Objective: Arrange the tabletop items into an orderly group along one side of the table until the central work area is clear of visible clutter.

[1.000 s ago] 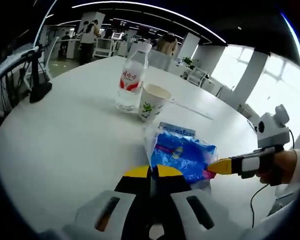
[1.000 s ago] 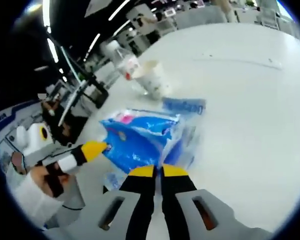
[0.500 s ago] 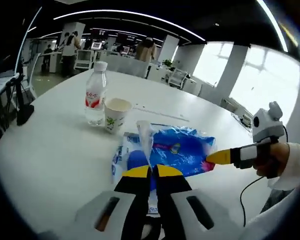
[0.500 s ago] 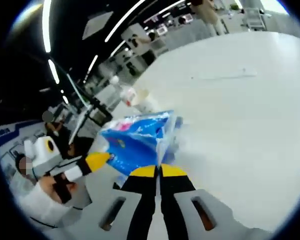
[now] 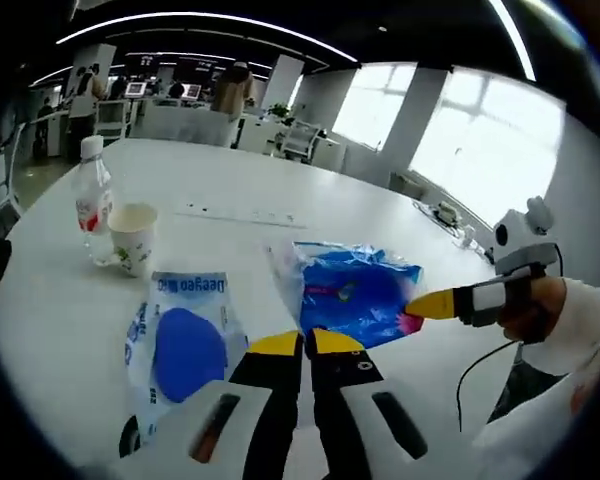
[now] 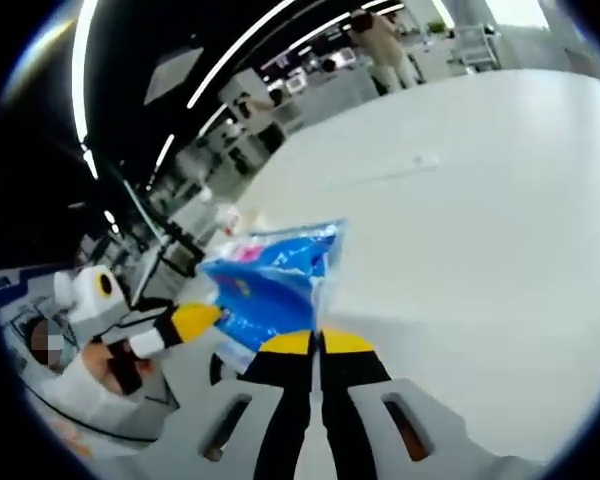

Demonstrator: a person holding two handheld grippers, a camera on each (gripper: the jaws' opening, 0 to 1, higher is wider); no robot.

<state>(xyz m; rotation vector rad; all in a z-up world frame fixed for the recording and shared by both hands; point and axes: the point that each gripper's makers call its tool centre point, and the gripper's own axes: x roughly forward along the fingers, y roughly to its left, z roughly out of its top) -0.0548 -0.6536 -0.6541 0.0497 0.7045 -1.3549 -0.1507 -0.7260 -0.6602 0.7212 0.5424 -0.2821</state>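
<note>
Left gripper view: the left gripper [image 5: 302,343] rises from the bottom with its yellow-tipped jaws pressed together on a thin edge of clear film from the blue bag [image 5: 352,292]. The bag is held up off the white bench [image 5: 280,195], stretched between this gripper and the right gripper [image 5: 423,305], which comes in from the right and pinches the bag's far corner with its yellow tip. A hand [image 5: 528,308] in a white sleeve grips that tool. Lower left, a flat blue-and-clear pack [image 5: 183,340] lies on the bench just beside the left gripper, with printed lettering on its top edge. Farther left stand a paper cup [image 5: 133,236] and a water bottle [image 5: 91,200] with a red label, close together, the bottle behind the cup. Desks, chairs, windows and several people show beyond the bench.

Right gripper view: the right gripper [image 6: 315,343] has its jaws closed on the lower edge of the blue bag [image 6: 272,280], which hangs in the air above the bench [image 6: 460,230]. The left gripper [image 6: 196,320] enters from the left, its yellow tip against the bag's other end, held by a hand [image 6: 110,365] in a white sleeve. The bottle and cup are too blurred and small here to place. The bench to the right is bare white.
</note>
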